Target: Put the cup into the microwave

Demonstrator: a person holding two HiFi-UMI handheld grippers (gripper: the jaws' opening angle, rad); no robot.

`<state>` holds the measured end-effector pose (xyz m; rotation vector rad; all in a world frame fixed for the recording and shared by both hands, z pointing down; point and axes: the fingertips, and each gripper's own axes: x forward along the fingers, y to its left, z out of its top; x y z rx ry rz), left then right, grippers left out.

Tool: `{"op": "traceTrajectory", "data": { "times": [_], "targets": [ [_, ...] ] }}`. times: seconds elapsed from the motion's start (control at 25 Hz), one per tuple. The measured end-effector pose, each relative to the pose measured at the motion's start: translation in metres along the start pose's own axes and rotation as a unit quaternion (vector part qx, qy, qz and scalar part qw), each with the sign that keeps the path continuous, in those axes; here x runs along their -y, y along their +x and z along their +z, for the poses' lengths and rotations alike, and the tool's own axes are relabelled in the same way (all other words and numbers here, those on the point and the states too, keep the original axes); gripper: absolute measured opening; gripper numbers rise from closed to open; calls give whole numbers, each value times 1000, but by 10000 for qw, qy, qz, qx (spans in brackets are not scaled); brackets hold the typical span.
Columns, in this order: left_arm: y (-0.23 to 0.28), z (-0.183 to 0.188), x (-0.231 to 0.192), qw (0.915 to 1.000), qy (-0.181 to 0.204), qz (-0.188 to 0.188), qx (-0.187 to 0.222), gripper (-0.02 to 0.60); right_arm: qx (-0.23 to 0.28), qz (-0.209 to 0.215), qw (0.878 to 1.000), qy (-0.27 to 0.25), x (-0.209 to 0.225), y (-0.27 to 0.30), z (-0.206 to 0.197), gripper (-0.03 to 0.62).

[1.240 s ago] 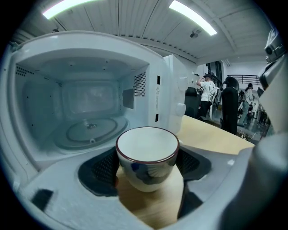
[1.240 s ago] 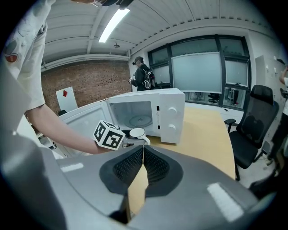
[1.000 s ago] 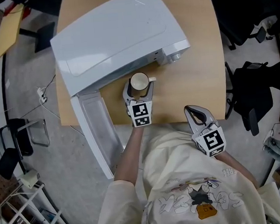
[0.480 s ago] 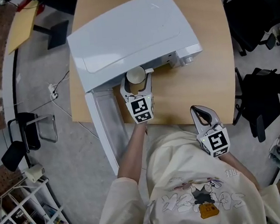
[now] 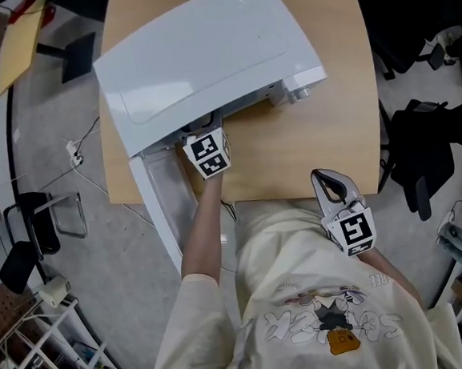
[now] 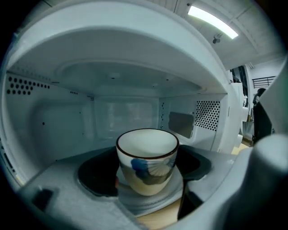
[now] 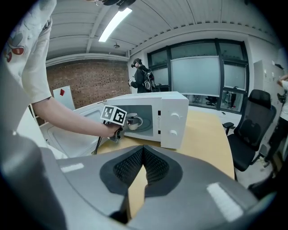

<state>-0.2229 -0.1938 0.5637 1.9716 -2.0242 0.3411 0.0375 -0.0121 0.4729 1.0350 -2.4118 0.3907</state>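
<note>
A cream cup (image 6: 147, 161) with a dark rim and a blue pattern sits upright between the black pads of my left gripper (image 6: 146, 177), which is shut on it. Cup and jaws are inside the white microwave (image 5: 203, 53), over its turntable; I cannot tell whether the cup touches it. In the head view only the left gripper's marker cube (image 5: 206, 154) shows at the microwave's mouth; the cup is hidden under the top. The right gripper view shows the cup (image 7: 132, 122) inside the opening. My right gripper (image 5: 331, 183) hangs shut and empty over the table's near edge.
The microwave door (image 5: 165, 213) stands open to the left, past the wooden table's (image 5: 292, 150) edge. Its control knobs (image 7: 172, 123) are on the right. Black office chairs (image 5: 425, 155) stand right of the table, a wire rack (image 5: 37, 357) at lower left. A person (image 7: 143, 76) stands far behind.
My left gripper has carried the cup forward from the table in front of the microwave into the cavity, so the cup is now out of the head view. The right gripper stayed put.
</note>
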Motion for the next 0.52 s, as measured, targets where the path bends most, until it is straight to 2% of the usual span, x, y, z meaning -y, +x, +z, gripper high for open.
{"op": "traceTrajectory", "data": {
  "times": [0.2,0.28,0.4,0.52],
  "targets": [
    [13,4,1,9998,134,-32,140,386,-39,-6,10000,-36,1,2,-2,5],
    [12,3,2,9999,58,-45,87,390,-12,10,10000,-26,1,2,-1,5],
    [0,-4,6,9998,-177,-102,-58,458,60,40,10000,10,1,0,2,5],
    [-15,-13,13,9996,-183,-125,-190,465,87,66,9999,52,1,-3,4,5]
  ]
}}
